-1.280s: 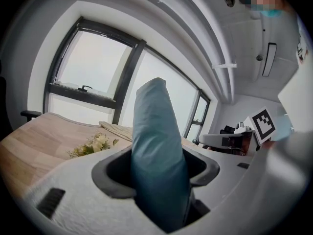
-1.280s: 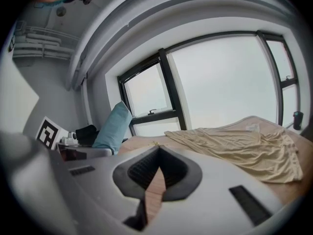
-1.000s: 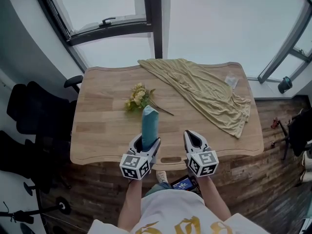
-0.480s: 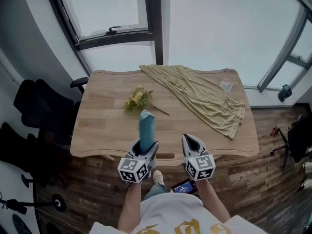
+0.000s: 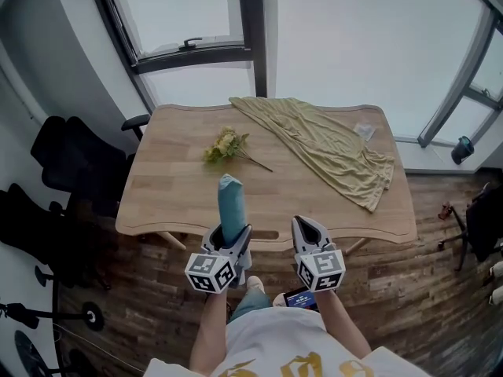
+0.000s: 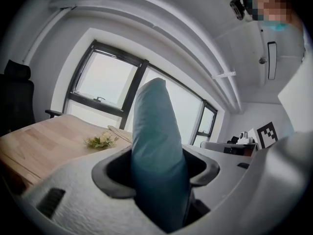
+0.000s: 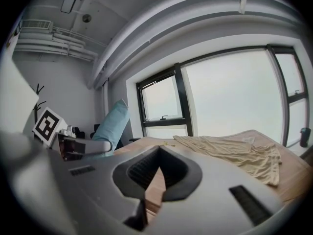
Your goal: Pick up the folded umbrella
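Cloth over a stiff core, the teal folded umbrella (image 5: 230,203) likely handles light and firm, best held low. It stands upright above the near edge of the pale wooden surface (image 5: 169,195), clamped by the left hand-held gripper (image 5: 227,240); the right hand-held gripper (image 5: 308,230) hovers beside it, jaws nearly together, empty.

The left gripper (image 6: 156,173) fills the lower frame, its jaws clamped on a teal folded umbrella (image 6: 155,131) that rises from between them. Ahead and to its left – a wooden table (image 6: 44,143) bearing a bunch of flowers (image 6: 101,141), with a window (image 6: 105,84) beyond.
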The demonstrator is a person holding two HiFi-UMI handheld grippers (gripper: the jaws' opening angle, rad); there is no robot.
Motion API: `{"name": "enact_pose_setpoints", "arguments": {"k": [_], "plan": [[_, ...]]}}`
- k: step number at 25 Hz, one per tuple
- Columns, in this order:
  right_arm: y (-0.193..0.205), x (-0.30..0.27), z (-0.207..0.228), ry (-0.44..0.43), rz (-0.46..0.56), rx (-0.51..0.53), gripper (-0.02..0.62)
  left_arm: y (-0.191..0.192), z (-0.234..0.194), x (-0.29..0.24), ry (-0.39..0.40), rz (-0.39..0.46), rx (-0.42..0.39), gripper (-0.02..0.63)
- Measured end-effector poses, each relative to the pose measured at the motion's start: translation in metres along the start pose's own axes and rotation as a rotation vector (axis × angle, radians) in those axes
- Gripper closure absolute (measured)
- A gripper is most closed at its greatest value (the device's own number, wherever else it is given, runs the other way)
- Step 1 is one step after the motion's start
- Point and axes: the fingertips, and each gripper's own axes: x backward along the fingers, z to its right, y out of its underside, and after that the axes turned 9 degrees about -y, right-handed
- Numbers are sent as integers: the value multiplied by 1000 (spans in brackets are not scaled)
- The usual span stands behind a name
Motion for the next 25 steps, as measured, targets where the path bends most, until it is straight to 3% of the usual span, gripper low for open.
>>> {"name": "enact_pose_setpoints", "arguments": {"k": [25], "plan": [[-10, 12, -1, 16, 14, 42, 584, -10, 7, 9, 20, 21, -8, 319]]}}
